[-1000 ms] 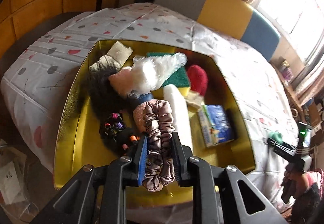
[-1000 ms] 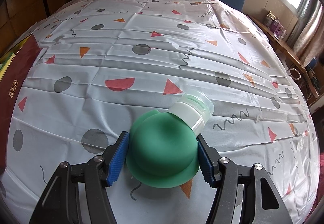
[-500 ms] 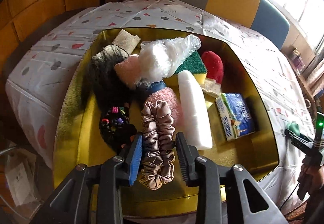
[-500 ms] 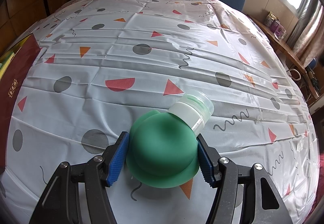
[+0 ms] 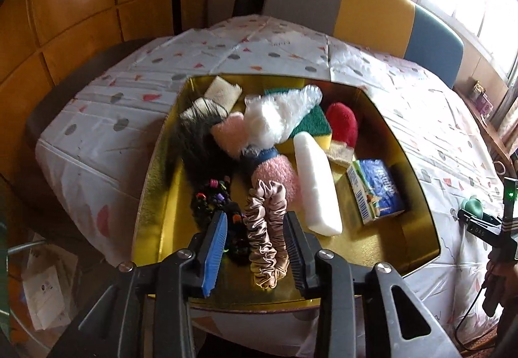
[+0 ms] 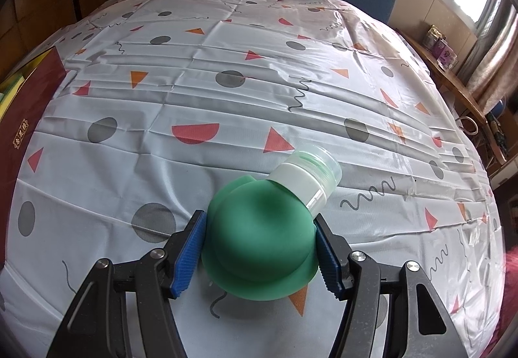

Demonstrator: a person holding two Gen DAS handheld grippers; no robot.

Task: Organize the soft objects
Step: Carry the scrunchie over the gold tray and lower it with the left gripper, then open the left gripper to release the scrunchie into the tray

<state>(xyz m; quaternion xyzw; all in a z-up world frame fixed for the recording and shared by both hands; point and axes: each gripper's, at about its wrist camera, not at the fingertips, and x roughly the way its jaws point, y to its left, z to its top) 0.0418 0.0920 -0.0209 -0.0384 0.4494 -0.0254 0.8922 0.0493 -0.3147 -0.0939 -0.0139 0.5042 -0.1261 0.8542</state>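
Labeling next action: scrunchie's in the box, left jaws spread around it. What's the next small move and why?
Probably lift the left hand-held gripper clear: its jaws are opening, pads off the scrunchie, which lies in the gold box. The right hand-held gripper holds the green bottle.

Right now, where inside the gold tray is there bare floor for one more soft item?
Bare gold tray floor lies along the left wall beside the beaded black scrunchie, and at the near right corner below the tissue pack. The middle and far end are crowded.
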